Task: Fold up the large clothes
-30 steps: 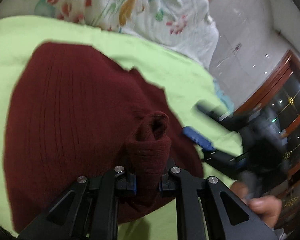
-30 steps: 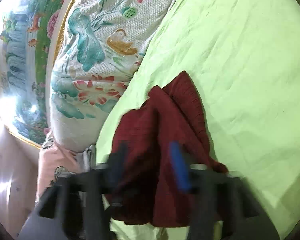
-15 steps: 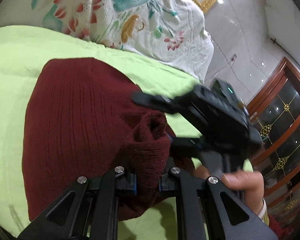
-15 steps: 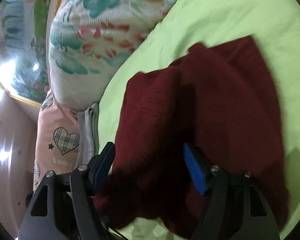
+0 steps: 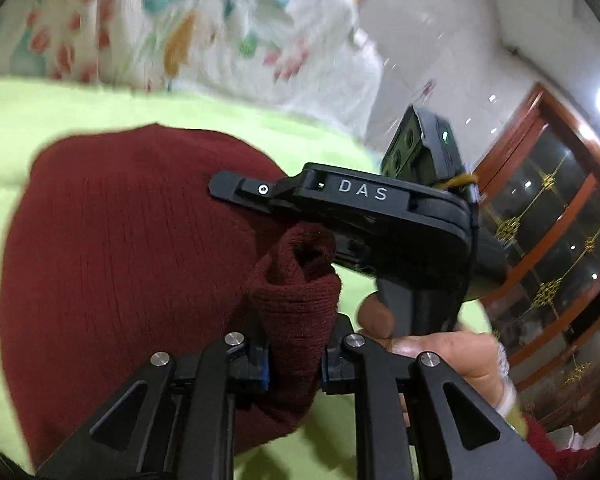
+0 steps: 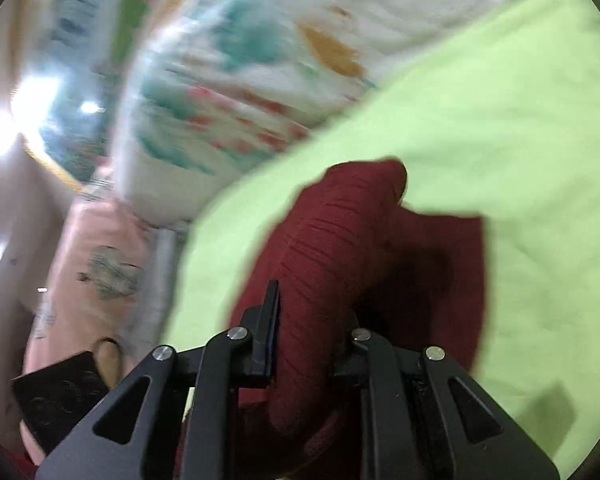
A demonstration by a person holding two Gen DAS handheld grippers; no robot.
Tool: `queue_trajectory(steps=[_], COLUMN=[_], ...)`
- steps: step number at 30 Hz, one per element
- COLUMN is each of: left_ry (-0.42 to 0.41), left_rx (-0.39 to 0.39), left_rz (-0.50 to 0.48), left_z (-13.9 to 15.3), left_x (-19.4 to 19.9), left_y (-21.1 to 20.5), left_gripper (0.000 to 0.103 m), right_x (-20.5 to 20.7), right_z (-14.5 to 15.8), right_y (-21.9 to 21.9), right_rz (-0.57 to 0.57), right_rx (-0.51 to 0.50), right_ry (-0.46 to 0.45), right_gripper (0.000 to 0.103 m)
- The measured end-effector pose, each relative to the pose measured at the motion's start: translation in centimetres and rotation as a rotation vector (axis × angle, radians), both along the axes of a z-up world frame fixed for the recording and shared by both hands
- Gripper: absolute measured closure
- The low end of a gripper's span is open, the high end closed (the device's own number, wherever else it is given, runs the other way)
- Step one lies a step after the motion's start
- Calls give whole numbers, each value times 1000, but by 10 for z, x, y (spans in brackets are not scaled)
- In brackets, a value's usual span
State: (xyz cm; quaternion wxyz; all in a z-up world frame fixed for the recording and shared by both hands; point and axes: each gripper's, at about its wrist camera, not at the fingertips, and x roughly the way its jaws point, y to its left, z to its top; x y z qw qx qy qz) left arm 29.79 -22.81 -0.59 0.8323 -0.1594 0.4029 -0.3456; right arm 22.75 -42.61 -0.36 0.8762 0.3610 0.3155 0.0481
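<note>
A dark red knitted sweater (image 5: 112, 264) lies bunched on the lime green bed sheet (image 5: 32, 116). My left gripper (image 5: 296, 364) is shut on a rolled cuff or edge of it. My right gripper (image 6: 308, 344) is shut on another thick fold of the same sweater (image 6: 340, 248). In the left wrist view the right gripper's black body (image 5: 380, 216) sits just behind the held cuff, with the hand under it. The two grippers are close together.
A white floral quilt (image 5: 204, 40) is heaped at the back of the bed. A pink pillow (image 6: 96, 264) lies at the left in the right wrist view. A wooden glass-door cabinet (image 5: 548, 232) stands at the right.
My right gripper came in from the side, reached the sweater next to my left gripper and closed from open onto a fold. My left gripper kept its hold.
</note>
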Motion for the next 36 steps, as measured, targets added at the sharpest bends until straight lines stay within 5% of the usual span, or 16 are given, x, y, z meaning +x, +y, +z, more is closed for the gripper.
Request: queue_trajectory(steps=[3, 12, 13, 17, 19, 20, 24, 28, 36], left_ry=[103, 22, 18, 30, 81, 102, 175, 227, 414], left_rx=[10, -22, 1, 76, 84, 75, 43, 35, -131], left_rz=[-16, 17, 53, 176, 219, 228, 259, 237, 107], left_z=[-31, 22, 25, 22, 11, 6, -11, -30, -81], left_x=[9, -38, -40, -37, -25, -17, 2, 22, 59], left_y=[-8, 53, 64, 107, 125, 128, 150, 155, 147], left_gripper=[88, 44, 37, 34, 34, 34, 30, 21, 9], right_x=[4, 4, 3, -14, -25, -31, -44, -38, -24], right_z=[-36, -34, -32, -19, -11, -7, -2, -6, -33], right_y=[-8, -8, -6, -3, 0, -1, -8, -10, -15], right_rz=[-19, -8, -11, -66, -137, -150, -105, -66, -30], right_rx=[-17, -47, -59, -152, -256, -273, -153, -108, 5], right_ry=[98, 81, 85, 108, 142, 137, 79, 88, 143], right_gripper=[84, 80, 73, 65, 41, 39, 26, 25, 23])
